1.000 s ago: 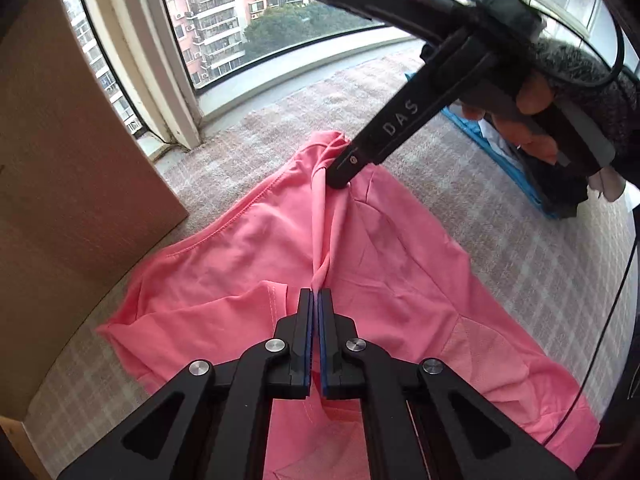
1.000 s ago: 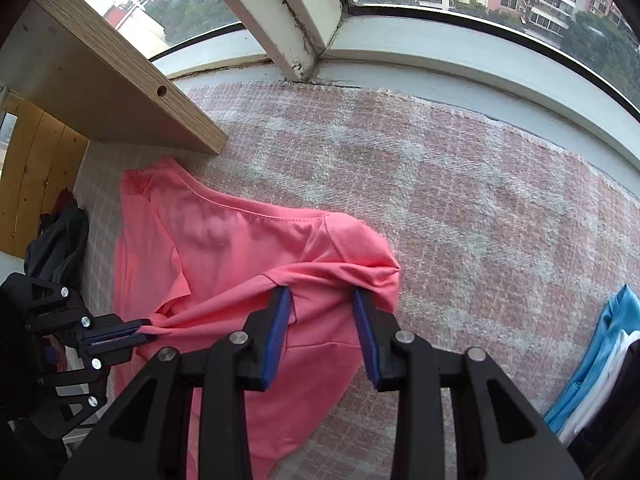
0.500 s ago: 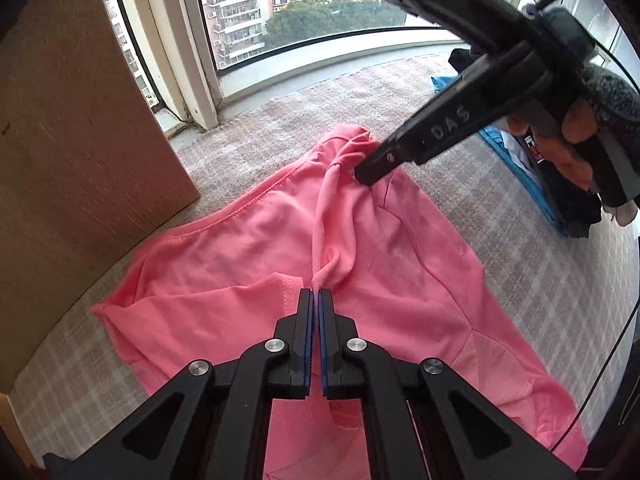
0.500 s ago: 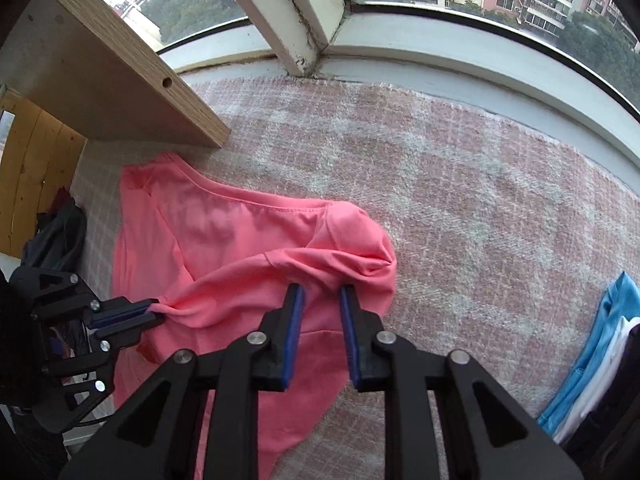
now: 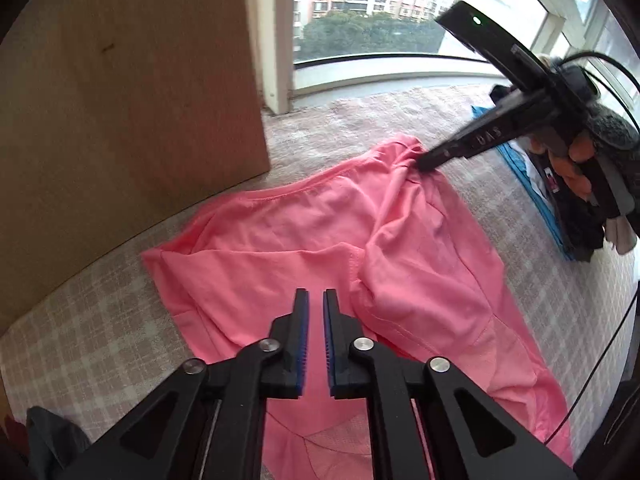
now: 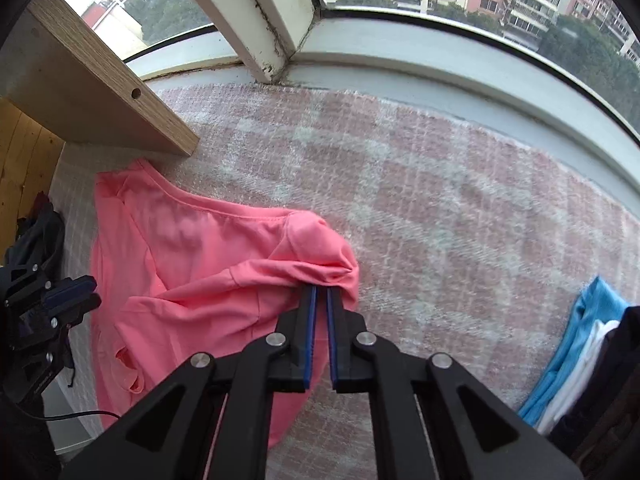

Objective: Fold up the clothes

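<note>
A pink shirt (image 5: 320, 232) lies rumpled on a checked blanket (image 5: 100, 320). My left gripper (image 5: 316, 292) hovers over the shirt's near part. Its jaws are opening, and nothing is between them. From the right wrist it shows at the far left (image 6: 68, 292), beside the shirt (image 6: 192, 264). My right gripper (image 6: 321, 288) is closing on a bunched fold at the shirt's far corner, with the cloth pinched at its tips. The left wrist view shows that gripper (image 5: 424, 164) biting the same corner, with a hand on its handle.
A wooden panel (image 5: 120, 100) stands left of the shirt, close to its edge. A stack of clothes with a blue piece (image 6: 580, 344) sits at the right. The window sill (image 6: 440, 80) bounds the blanket (image 6: 440, 220) at the back. A dark garment (image 6: 36, 236) lies far left.
The left jaws have parted and let go of the pink fold, and the gripper has shifted left. The right jaws have closed from wide apart onto the bunched corner.
</note>
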`<state>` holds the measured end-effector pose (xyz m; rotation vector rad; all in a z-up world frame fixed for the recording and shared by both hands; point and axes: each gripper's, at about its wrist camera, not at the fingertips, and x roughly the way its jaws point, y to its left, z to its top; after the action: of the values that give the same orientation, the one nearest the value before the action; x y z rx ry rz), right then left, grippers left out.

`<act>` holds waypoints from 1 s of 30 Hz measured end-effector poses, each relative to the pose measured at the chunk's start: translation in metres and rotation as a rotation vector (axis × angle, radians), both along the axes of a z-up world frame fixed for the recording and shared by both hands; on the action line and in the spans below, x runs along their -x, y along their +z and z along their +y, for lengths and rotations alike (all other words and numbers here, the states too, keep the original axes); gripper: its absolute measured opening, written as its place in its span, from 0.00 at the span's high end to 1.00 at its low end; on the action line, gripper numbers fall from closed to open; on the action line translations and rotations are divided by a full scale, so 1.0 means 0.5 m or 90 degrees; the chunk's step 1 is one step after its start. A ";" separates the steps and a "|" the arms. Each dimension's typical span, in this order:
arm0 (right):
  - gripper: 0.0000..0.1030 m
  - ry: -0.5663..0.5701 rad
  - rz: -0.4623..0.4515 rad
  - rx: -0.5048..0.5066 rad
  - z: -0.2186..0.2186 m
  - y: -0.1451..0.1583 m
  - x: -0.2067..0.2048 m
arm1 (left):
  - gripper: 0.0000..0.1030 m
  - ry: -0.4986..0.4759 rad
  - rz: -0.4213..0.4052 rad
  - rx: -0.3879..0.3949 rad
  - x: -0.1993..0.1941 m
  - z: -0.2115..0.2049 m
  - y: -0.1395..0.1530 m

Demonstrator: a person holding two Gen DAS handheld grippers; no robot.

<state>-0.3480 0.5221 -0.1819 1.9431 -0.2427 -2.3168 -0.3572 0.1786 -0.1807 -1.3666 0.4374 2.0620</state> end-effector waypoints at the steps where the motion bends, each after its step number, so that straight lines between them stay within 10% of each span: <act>1: 0.94 -0.003 0.004 -0.006 0.004 0.004 0.000 | 0.79 -0.009 -0.001 0.003 -0.006 0.010 -0.001; 7: 0.81 0.094 0.007 0.105 -0.049 0.038 -0.049 | 0.80 -0.045 -0.017 -0.022 -0.045 0.038 0.006; 16: 0.74 0.091 -0.008 -0.103 -0.065 0.030 -0.095 | 0.80 -0.108 -0.091 -0.047 -0.163 0.062 -0.018; 23: 0.73 0.179 0.028 0.008 -0.130 0.099 -0.196 | 0.80 -0.116 -0.109 -0.113 -0.257 0.068 0.000; 30: 0.72 0.229 -0.029 -0.084 -0.234 0.001 -0.205 | 0.80 -0.134 -0.130 -0.072 -0.316 0.123 -0.054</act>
<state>-0.2456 0.4050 -0.1815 1.9088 0.2436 -2.1022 -0.1993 0.2399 -0.2076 -1.3834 0.3537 1.7320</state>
